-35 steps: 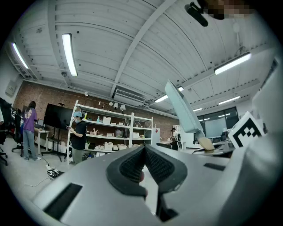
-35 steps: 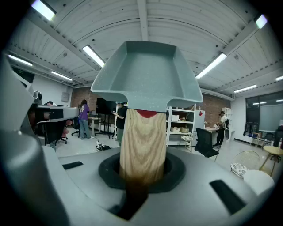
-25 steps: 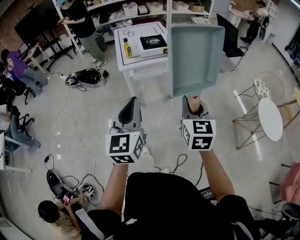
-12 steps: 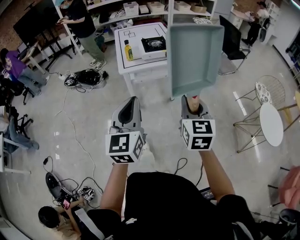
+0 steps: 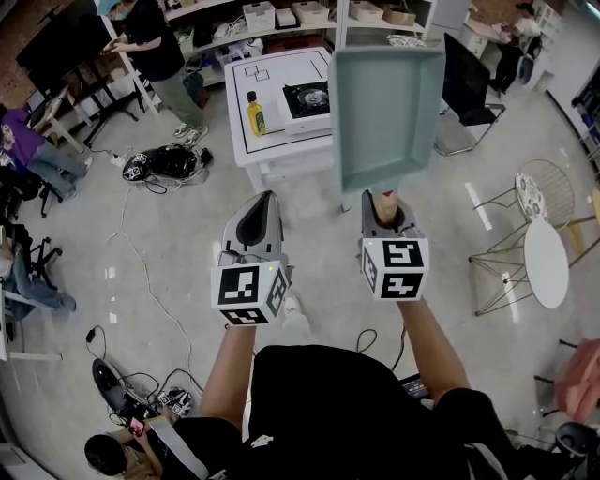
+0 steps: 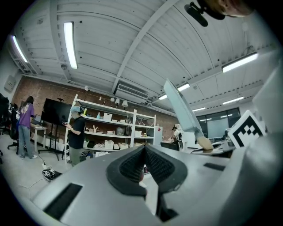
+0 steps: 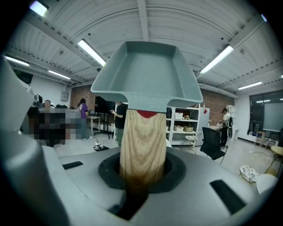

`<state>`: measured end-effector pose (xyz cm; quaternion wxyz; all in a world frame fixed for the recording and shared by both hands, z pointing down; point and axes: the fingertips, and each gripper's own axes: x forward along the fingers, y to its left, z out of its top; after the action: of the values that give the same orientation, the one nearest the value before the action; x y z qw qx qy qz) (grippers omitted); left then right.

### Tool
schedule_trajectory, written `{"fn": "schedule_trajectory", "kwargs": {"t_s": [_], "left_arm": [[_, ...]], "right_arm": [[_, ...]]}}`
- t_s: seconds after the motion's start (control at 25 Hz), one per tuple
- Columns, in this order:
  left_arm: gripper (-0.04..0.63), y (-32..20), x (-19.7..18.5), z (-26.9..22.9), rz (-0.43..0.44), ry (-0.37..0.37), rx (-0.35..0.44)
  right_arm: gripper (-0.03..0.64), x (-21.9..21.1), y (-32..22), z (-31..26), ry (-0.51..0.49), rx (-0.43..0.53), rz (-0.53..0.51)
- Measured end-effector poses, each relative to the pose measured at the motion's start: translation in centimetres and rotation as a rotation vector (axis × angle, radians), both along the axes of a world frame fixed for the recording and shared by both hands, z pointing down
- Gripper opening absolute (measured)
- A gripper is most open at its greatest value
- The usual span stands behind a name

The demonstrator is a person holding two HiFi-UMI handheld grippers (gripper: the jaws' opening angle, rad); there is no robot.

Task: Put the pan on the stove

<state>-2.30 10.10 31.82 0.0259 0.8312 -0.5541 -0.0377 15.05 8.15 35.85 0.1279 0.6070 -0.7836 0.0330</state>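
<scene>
A square teal pan [image 5: 384,112] with a wooden handle [image 7: 142,141] is carried in the air by my right gripper [image 5: 384,208], which is shut on the handle. In the right gripper view the pan [image 7: 146,75] rises straight ahead of the right gripper [image 7: 142,170]. My left gripper [image 5: 258,225] is alongside on the left, shut with nothing in it; in its own view the left gripper [image 6: 143,165] has its pads together, and the pan [image 6: 183,112] shows edge-on to the right. A black stove [image 5: 307,96] sits on a white table [image 5: 272,70] ahead, left of the pan.
A yellow bottle [image 5: 253,112] stands on the table left of the stove. Shelves [image 5: 309,14] stand behind it. A person [image 5: 141,37] stands at the upper left, with bags [image 5: 169,161] on the floor. A black chair [image 5: 464,84] and a round white table [image 5: 548,262] are at the right.
The white table with the stove has slid lower in the head view and looks nearer. Both grippers and the pan keep the same places in the picture.
</scene>
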Motion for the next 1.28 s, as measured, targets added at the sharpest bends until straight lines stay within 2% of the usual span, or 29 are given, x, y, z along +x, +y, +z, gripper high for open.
{"fn": "schedule_trajectory", "kwargs": {"t_s": [0.48, 0.92, 1.28], "left_arm": [[0.009, -11.6, -3.9, -0.4, 0.033, 0.006, -0.024], [0.009, -18.4, -8.2, 1.2, 0.062, 0.03, -0.042], [0.009, -22.3, -7.8, 2.1, 0.093, 0.041, -0.068]], "right_arm": [[0.037, -3.6, -11.3, -0.4, 0.006, -0.033, 0.036], [0.038, -7.1, -17.9, 0.7, 0.024, -0.059, 0.079], [0.038, -6.6, -21.6, 2.2, 0.05, -0.114, 0.112]]}}
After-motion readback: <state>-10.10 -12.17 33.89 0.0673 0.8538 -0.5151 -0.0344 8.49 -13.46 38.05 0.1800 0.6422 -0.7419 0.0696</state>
